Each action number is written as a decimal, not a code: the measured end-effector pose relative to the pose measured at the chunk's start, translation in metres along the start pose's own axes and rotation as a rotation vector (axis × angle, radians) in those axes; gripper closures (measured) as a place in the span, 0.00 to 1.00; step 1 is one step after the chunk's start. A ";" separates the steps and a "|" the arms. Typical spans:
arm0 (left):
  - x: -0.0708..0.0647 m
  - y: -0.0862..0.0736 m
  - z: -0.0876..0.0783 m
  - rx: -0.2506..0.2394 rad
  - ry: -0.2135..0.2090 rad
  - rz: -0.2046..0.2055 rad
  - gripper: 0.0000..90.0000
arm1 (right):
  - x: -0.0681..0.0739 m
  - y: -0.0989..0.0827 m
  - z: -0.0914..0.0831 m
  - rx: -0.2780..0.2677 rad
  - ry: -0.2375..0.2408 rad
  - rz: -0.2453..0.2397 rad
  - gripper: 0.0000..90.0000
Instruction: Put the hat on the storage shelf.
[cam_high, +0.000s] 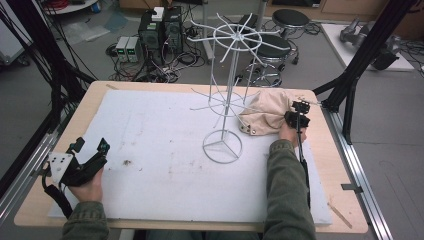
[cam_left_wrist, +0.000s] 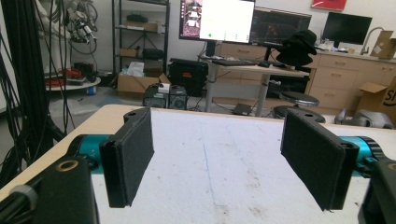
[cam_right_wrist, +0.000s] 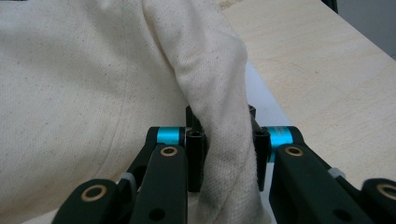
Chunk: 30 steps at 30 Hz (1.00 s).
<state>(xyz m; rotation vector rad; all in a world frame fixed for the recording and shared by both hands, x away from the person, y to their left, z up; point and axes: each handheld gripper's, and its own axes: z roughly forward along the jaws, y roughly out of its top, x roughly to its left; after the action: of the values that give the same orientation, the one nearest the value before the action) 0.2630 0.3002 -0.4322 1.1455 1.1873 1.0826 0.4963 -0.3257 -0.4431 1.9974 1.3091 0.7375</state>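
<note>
- At the centre of the high view, the white foam-covered wooden table (cam_high: 150, 135) spreads from the lower left to the right edge; its pale wood rim shows around the white sheet.
- Right of centre in that view, the white wire display rack with a ring base and spoked tiers (cam_high: 227, 90) stands upright on the sheet, its round base just left of the person's green sleeve (cam_high: 287, 190).
- In the upper right part of the table, the cream canvas cap (cam_high: 265, 112) lies on the sheet beside the rack, touching its lower wire arms and reaching towards the right rim.
- At the cap's right edge, the right gripper (cam_high: 298, 116) meets the cloth. In the right gripper view a fold of the cream fabric (cam_right_wrist: 224, 154) rises from the bottom centre of the frame between the two black jaws, which are pinched narrowly onto it; the rest of the cap fills the left and top of that frame.
- At the lower left of the high view, the left gripper (cam_high: 90, 147) rests well apart from the cap and rack. In the left gripper view its jaws (cam_left_wrist: 215, 163) stand wide apart with bare white sheet between them.
</note>
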 end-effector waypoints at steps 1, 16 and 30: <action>0.000 0.000 0.000 -0.002 0.001 0.001 0.29 | 0.000 0.000 -0.001 0.004 0.004 0.005 0.85; 0.001 0.001 -0.005 -0.011 0.016 -0.001 0.29 | -0.004 0.009 -0.026 -0.083 0.018 -0.046 0.87; 0.001 0.001 -0.004 -0.011 0.018 -0.005 0.29 | -0.015 0.015 -0.053 -0.177 0.037 -0.061 0.87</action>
<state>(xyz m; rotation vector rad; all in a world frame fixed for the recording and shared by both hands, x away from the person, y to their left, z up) 0.2587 0.3014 -0.4313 1.1255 1.1965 1.0962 0.4605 -0.3340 -0.3996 1.8042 1.2735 0.8353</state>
